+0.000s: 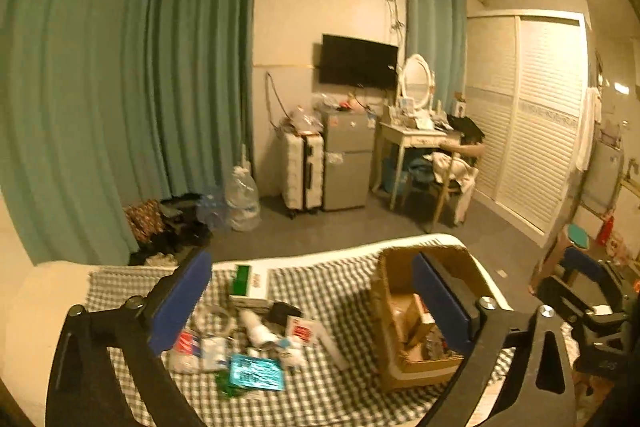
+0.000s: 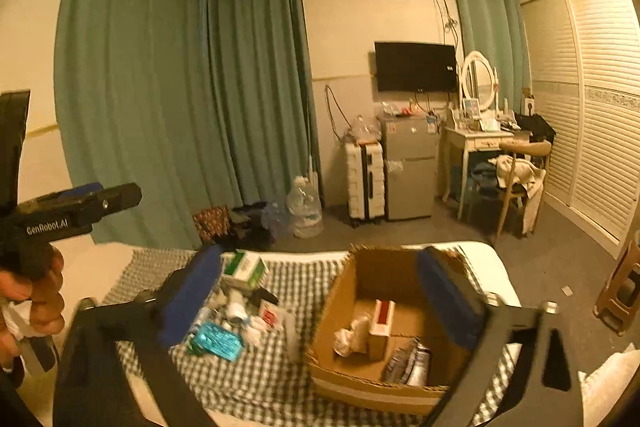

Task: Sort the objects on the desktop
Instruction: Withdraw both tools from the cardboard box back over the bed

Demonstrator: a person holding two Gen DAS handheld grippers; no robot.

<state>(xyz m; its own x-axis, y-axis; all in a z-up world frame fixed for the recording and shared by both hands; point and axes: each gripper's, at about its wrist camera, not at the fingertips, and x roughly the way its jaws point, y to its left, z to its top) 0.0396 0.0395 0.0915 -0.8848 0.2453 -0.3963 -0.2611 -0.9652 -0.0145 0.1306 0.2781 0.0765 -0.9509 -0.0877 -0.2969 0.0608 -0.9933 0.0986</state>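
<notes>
Both claws stood wide apart w/ nothing between the blue pads: left claw (image 1: 312,303), right claw (image 2: 320,303), each hovering above the grey-white checked cloth (image 2: 280,379) on the bed. Open brown cardboard box (image 2: 384,283) sat on the cloth's right w/ a red-white carton (image 2: 382,321) & packets inside. Left of it lay loose clutter, incl. a shiny teal foil pack (image 2: 216,341) & green-white box (image 2: 244,269).

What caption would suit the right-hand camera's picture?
Open right gripper held above a checked cloth, small clutter and a part-filled cardboard box.
</notes>
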